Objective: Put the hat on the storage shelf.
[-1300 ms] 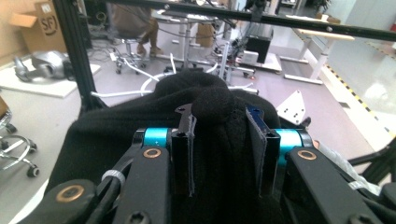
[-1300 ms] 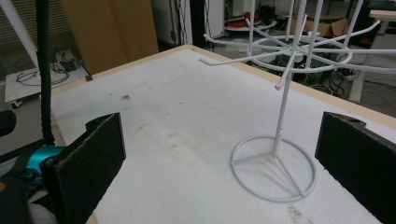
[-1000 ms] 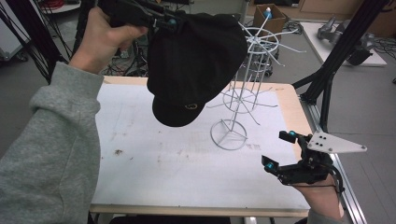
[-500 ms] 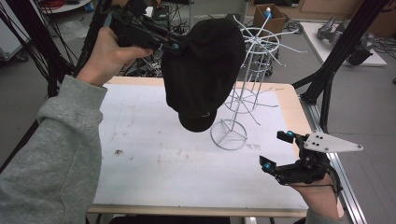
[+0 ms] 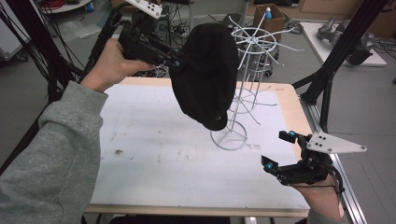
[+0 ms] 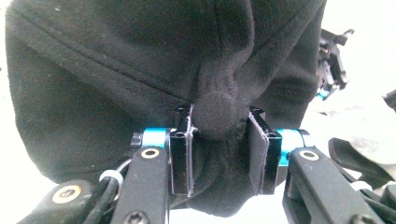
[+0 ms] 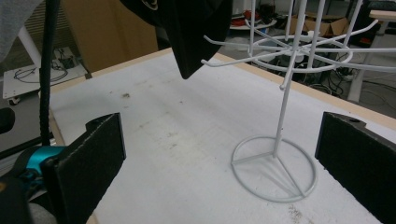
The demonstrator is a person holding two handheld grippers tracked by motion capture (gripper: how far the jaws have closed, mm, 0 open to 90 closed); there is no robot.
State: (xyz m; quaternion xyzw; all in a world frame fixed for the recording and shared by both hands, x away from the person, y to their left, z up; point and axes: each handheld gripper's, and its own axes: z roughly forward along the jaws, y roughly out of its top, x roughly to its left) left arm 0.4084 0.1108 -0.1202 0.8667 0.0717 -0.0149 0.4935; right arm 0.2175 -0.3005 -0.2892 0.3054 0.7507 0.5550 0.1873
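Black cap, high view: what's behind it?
Behind the black cap, the white wire rack stands on the table. The cap covers the rack's left hooks. The left hand-held gripper holds the cap.

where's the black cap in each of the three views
High view: the black cap hangs upper centre, clamped by the left gripper, in front of the white wire rack.
Left gripper view: the cap covers most of the frame, a fold pinched between the jaws.
Right gripper view: the cap's lower part hangs at top centre.
Shared landmark: the rack, whose ring base stands on the white table.
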